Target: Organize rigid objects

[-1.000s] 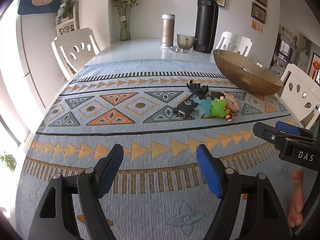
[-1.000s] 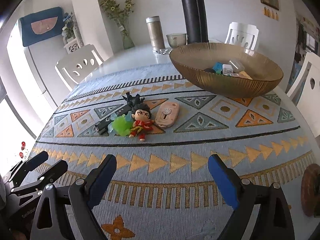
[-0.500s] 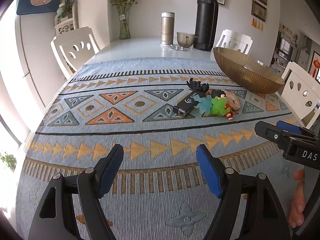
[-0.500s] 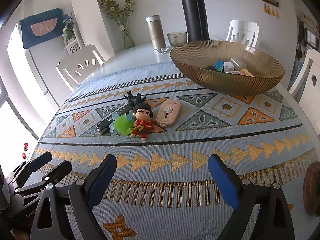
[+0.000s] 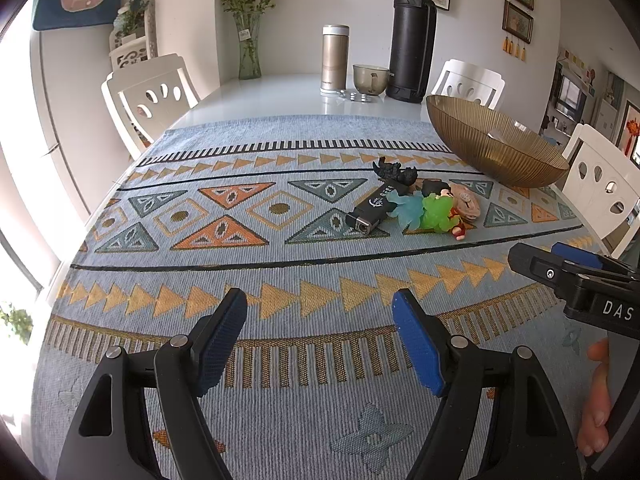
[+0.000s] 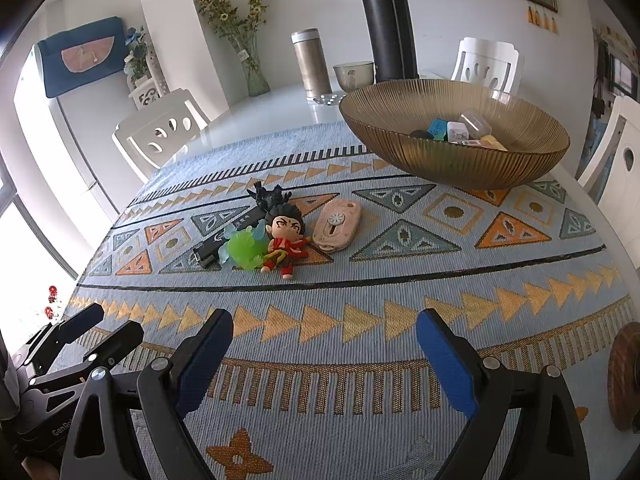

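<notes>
Both grippers, left gripper (image 5: 320, 316) and right gripper (image 6: 324, 336), hover low over the woven patterned cloth (image 6: 400, 280) w/ jaws spread wide and nothing between them, prob lining up a first grab. The leftovers sit bunched well ahead of the jaws: hard plastic red doll (image 6: 285, 238), pink speckled oval case (image 6: 337, 227), black boxy lighter (image 5: 370, 210), spiky black figure (image 5: 394, 172) and translucent green toy (image 6: 246, 249). Ribbed amber bowl (image 6: 400, 152), further ahead and right, already holds some small blocks, so imo that's the drop spot.
</notes>
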Available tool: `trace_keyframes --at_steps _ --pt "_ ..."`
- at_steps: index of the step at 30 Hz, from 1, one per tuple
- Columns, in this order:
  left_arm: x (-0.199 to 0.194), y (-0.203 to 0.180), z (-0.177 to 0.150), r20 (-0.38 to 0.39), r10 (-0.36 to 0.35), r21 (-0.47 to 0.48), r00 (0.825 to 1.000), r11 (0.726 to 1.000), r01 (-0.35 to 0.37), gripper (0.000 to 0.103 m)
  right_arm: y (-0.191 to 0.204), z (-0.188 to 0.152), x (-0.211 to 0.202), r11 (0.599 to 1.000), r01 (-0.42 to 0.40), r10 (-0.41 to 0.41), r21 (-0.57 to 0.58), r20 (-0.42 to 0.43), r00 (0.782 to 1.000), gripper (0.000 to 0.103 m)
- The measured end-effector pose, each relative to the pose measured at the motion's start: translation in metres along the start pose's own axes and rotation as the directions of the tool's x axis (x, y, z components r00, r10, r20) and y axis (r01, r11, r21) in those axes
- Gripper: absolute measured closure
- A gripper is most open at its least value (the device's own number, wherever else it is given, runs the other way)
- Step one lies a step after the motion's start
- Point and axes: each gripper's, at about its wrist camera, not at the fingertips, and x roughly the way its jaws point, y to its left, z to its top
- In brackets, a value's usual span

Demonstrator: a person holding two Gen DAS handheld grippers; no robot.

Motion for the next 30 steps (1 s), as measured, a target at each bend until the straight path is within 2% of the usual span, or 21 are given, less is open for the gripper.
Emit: trace_keyframes --at_steps 10,13,17,20,22,24,26,28,30 --pt "0.000 -0.001 0.000 -0.002 0.007 0.000 1.000 1.000 -0.007 0.029 0.000 0.000 0.000 1.000 -0.002 0.002 0.005 0.006 1.000 0.011" --pt "0.004 -0.002 0.002 -0.028 0.003 0.008 1.000 1.000 -0.003 0.029 -0.005 -0.001 -0.003 0.999 -0.012 0.011 0.033 0.019 1.000 0.011" --pt "0.015 -0.004 0.012 -0.109 -0.076 0.060 0.991 0.995 0.083 0.029 -0.026 0.000 -0.007 0.990 -0.052 0.048 0.132 0.034 0.998 0.011" --pt "0.025 -0.008 0.032 -0.143 -0.067 0.150 0.987 0.985 0.088 0.029 -0.039 0.001 -0.007 0.978 -0.087 0.081 0.192 0.041 0.996 0.011" --pt "0.032 -0.007 0.042 -0.126 -0.089 0.169 0.988 0.980 0.110 0.029 -0.040 0.001 -0.007 0.975 -0.088 0.081 0.203 0.043 0.996 0.011" --pt "0.052 -0.006 0.053 -0.169 -0.132 0.182 0.977 0.970 0.162 0.030 -0.040 0.002 -0.008 0.976 -0.087 0.080 0.197 0.046 0.996 0.011" --pt "0.075 -0.008 0.060 -0.217 -0.130 0.209 0.968 0.962 0.176 0.034 -0.038 0.002 -0.009 0.978 -0.085 0.077 0.193 0.049 0.996 0.011" --pt "0.091 -0.011 0.064 -0.259 -0.174 0.219 0.950 0.947 0.233 0.035 -0.038 0.002 -0.009 0.977 -0.078 0.070 0.196 0.050 0.996 0.011" --pt "0.098 -0.015 0.068 -0.237 -0.167 0.254 0.957 0.940 0.227 0.037 -0.040 0.002 -0.008 0.976 -0.077 0.068 0.206 0.051 0.996 0.011"
